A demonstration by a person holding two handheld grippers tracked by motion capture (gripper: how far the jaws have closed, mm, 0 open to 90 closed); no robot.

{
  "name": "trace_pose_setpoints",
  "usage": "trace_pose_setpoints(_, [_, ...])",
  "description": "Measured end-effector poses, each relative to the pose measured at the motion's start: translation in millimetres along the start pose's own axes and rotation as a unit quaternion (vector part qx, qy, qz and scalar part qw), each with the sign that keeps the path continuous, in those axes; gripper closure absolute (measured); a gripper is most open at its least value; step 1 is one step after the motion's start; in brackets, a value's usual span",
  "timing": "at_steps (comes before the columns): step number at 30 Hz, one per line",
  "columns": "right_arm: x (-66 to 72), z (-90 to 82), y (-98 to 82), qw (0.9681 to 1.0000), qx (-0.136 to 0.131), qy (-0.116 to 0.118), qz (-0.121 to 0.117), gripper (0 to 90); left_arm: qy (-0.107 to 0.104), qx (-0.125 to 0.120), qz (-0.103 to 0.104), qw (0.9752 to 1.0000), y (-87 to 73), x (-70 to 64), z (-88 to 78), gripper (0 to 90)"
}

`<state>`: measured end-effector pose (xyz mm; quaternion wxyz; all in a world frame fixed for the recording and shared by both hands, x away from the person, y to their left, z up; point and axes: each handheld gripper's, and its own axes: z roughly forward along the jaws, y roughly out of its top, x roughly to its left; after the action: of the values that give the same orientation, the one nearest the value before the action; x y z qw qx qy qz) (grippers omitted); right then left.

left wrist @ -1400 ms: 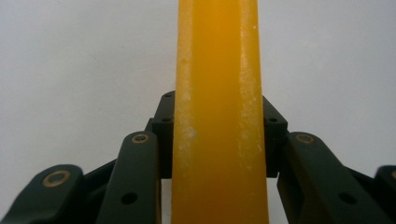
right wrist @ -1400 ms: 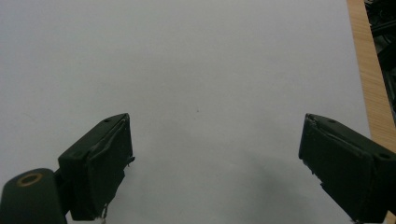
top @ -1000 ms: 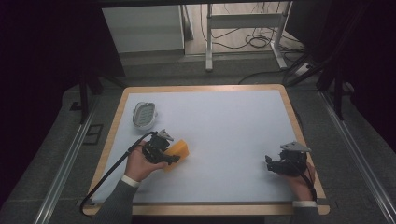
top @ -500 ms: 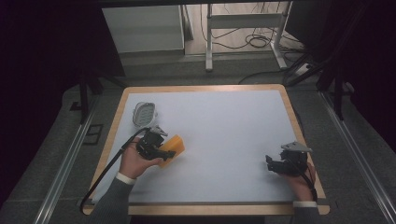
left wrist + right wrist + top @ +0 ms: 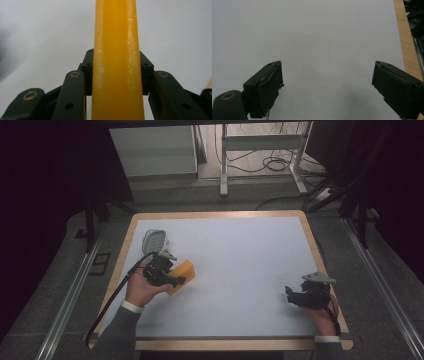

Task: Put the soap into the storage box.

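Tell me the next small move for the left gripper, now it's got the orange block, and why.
Probably carry it on toward the grey oval object just beyond. The left gripper is clamped on the orange block, held over the white table, while the right gripper rests open and empty near the right edge.

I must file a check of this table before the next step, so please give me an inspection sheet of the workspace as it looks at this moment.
Surface: pale table top with a wooden rim, bare in the middle.
Job's things: orange block, clamped edge-on between the left jaws.
Clutter: a grey oval object near the far left corner; what it is cannot be told.
Grippers: left gripper shut on the block; right gripper open, nothing between its jaws, above bare table.
Cables: black cable trails from the left gripper over the table edge.
Surroundings: dark floor, metal frame legs and loose wires beyond.
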<state>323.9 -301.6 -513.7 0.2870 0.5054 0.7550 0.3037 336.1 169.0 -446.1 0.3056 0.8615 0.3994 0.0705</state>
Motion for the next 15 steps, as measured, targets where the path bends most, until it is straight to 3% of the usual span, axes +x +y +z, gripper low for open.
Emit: trace_pose_setpoints(15, [-0.6,0.0,-0.4,1.0,-0.002,-0.001,-0.003,9.7,0.01,-0.01,-0.006,0.9999,7.5,11.9,-9.9,60.8])
